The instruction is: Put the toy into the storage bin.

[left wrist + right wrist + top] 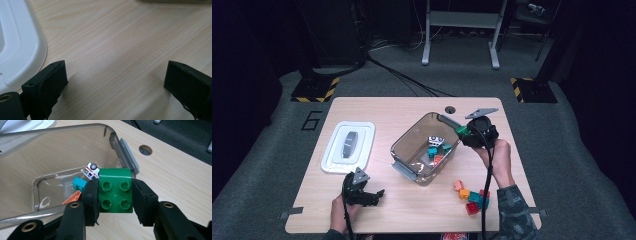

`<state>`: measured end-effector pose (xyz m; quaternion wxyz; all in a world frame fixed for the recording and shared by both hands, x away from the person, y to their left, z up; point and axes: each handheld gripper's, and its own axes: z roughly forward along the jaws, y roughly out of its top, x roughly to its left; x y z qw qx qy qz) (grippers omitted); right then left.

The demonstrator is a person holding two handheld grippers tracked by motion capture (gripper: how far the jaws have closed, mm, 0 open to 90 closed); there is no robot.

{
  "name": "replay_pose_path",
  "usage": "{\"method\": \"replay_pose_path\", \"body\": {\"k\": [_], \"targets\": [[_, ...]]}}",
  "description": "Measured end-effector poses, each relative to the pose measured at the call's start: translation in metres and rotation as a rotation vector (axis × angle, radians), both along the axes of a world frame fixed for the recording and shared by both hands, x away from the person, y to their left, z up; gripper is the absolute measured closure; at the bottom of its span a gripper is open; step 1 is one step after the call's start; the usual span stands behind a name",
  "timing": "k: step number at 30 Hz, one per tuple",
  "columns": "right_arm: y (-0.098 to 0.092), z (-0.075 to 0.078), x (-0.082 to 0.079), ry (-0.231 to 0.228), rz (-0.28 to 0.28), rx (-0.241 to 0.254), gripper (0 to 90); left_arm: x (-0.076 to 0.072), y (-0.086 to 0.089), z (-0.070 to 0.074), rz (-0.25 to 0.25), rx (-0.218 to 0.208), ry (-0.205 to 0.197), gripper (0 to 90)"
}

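While the pale wood-grain counter [412, 107] fills the middle of the high view, grey carpet and dark room surround it, with a white metal frame [460, 20] at the top and yellow-black striped blocks [316, 89] at both sides. Right of centre, the right hand-held gripper [463, 132] holds a green building brick [115, 191] clamped between its pads, studs toward its camera, above the near-right rim of a clear plastic bin [404, 145]. Inside the bin lie a toy car [92, 170], a teal brick [79, 183] and an orange piece [74, 197]. More coloured bricks [471, 196] sit lower right on the counter. At lower left, the left hand-held gripper [371, 196] rests with jaws spread wide and empty over bare wood, just beside the white bin lid [348, 146].
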<state>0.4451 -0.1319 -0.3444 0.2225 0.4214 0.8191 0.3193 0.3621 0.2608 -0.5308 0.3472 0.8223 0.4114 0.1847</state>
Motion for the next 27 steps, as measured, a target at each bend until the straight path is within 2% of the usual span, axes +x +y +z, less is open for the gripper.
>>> {"method": "replay_pose_path", "body": {"k": [7,13,15,27], "targets": [[0.012,-0.002,0.01,0.008,0.021,0.003,58.5,0.0,0.0,0.0,0.0,0.0,0.0,4.5],[0.024,-0.007,0.015,0.024,0.04,-0.007,58.5,0.0,0.0,0.0,0.0,0.0,0.001,4.5],[0.027,-0.008,0.017,0.019,0.063,-0.022,58.5,0.0,0.0,0.0,0.0,-0.001,0.001,4.5],[0.044,-0.029,0.022,0.076,0.099,-0.059,58.3,0.0,0.0,0.0,0.0,0.0,0.0,4.5]]}}
